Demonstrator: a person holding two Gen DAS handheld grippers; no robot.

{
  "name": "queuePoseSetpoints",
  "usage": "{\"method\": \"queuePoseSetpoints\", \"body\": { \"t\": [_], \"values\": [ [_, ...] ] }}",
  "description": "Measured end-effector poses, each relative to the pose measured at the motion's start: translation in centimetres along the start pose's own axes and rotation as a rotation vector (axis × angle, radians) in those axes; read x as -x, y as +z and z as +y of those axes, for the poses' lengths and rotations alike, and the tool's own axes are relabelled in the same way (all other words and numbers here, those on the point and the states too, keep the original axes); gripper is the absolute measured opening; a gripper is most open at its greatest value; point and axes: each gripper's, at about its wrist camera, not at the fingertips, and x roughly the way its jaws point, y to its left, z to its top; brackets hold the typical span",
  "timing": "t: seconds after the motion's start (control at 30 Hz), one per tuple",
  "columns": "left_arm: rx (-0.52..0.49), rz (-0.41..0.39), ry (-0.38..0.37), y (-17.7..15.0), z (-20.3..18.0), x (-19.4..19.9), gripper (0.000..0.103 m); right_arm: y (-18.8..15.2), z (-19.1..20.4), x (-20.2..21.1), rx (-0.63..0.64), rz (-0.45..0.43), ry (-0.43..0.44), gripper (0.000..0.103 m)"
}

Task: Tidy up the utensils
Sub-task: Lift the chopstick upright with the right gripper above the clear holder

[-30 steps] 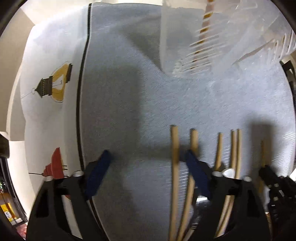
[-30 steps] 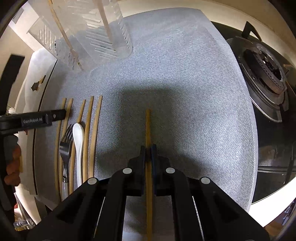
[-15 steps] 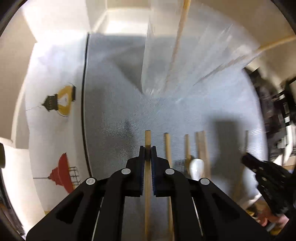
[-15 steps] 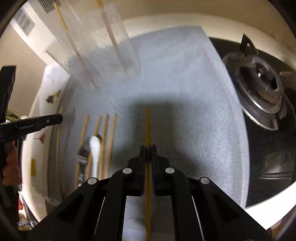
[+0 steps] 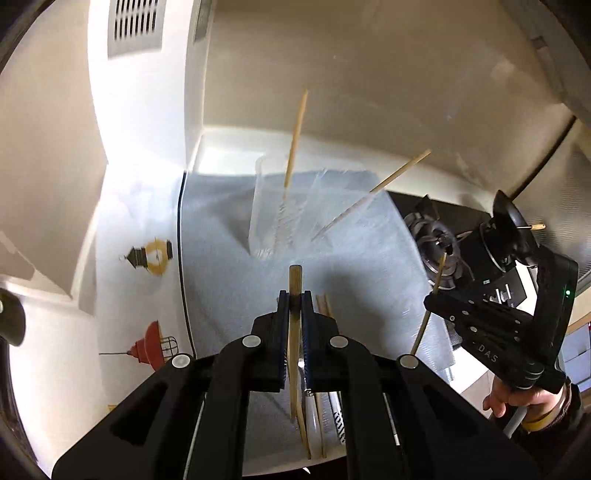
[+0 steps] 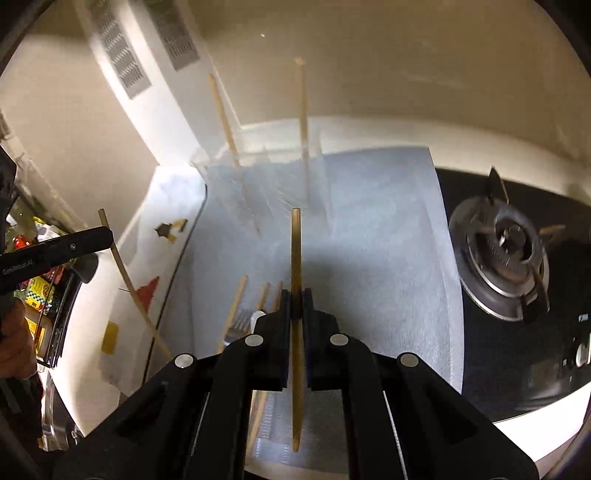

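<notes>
left gripper (image 5: 294,301) jaws clenched on a chopstick (image 5: 294,280) | right gripper (image 6: 296,303) jaws clamp another chopstick (image 6: 295,251) | clear holder (image 5: 291,210) upper centre, blurred, seemingly two sticks inside | fork (image 6: 236,325) lower centre, half hidden

Beige walls (image 5: 369,81) with vent grilles (image 5: 135,26) rise behind a gas stove (image 6: 506,254).

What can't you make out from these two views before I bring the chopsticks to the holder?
- Clear holder: motion blur in both views hides its compartments.
- Fork: the right hand-held gripper covers its handle.
- Utensils on the grey mat: mostly behind the left hand-held gripper.
- Lower end of the left chopstick: hidden between the fingers.
</notes>
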Motion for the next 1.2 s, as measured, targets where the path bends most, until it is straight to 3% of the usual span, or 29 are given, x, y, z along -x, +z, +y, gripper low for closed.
{"method": "queuePoseSetpoints", "body": {
  "t": [0.3, 0.57, 0.7, 1.2],
  "values": [
    [-0.033, -0.103, 0.004, 0.3, -1.7, 4.0, 0.006, 1.5, 1.3, 3.3, 0.044, -0.086, 0.005, 0.006],
    [-0.049, -0.182, 0.078, 1.2, -2.4, 5.9, 0.006, 2.5, 2.4, 5.2, 0.068, -0.149, 0.015, 0.006],
    [-0.039, -0.198, 0.079, 1.8, -2.3, 6.3, 0.006, 3.3, 2.9, 6.0, 0.079, -0.176, 0.013, 0.006],
    [-0.078, -0.368, 0.092, 7.6, -3.5, 8.9, 0.006, 9.4, 4.5, 8.8, 0.128, -0.326, -0.001, 0.006]
  ]
}}
